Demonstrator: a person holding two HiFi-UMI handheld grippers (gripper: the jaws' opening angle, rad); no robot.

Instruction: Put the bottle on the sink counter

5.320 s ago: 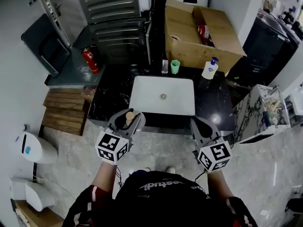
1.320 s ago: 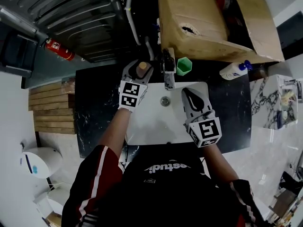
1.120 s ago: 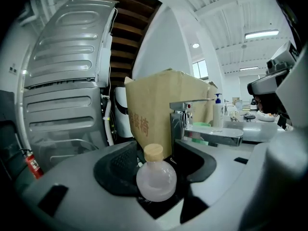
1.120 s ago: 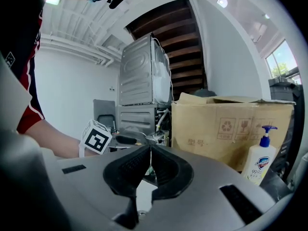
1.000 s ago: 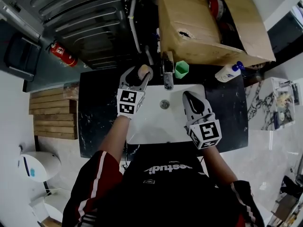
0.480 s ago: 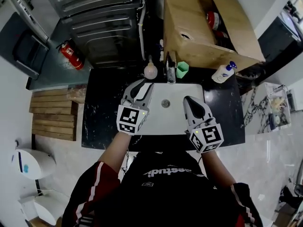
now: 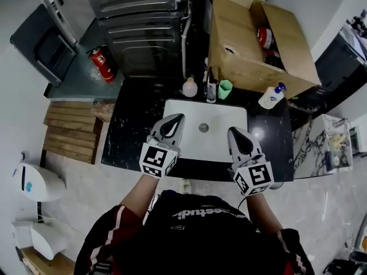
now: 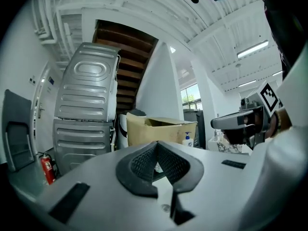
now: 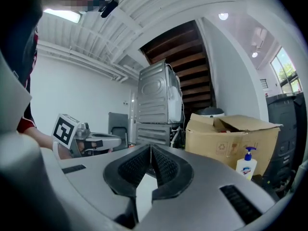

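The bottle [image 7: 190,87], pale and round with a cork-coloured top, stands upright on the black sink counter [image 7: 135,125] just left of the faucet [image 7: 211,90]. My left gripper [image 7: 178,118] hovers over the white basin's [image 7: 226,145] left edge, well short of the bottle. It is shut with nothing between its jaws, and in the left gripper view [image 8: 156,144] the pads meet. My right gripper [image 7: 233,131] is over the basin's right side, also shut and empty, with its jaw tips together in the right gripper view [image 9: 150,147].
A green cup [image 7: 225,89] and a soap dispenser [image 7: 269,97] stand at the counter's back. Behind them is an open cardboard box [image 7: 252,44]. A grey appliance [image 7: 137,16] and a red fire extinguisher [image 7: 103,65] are at the back left.
The left gripper let go of the bottle beside the faucet, pulled back toward me and shut its jaws. The right gripper also drew back a little.
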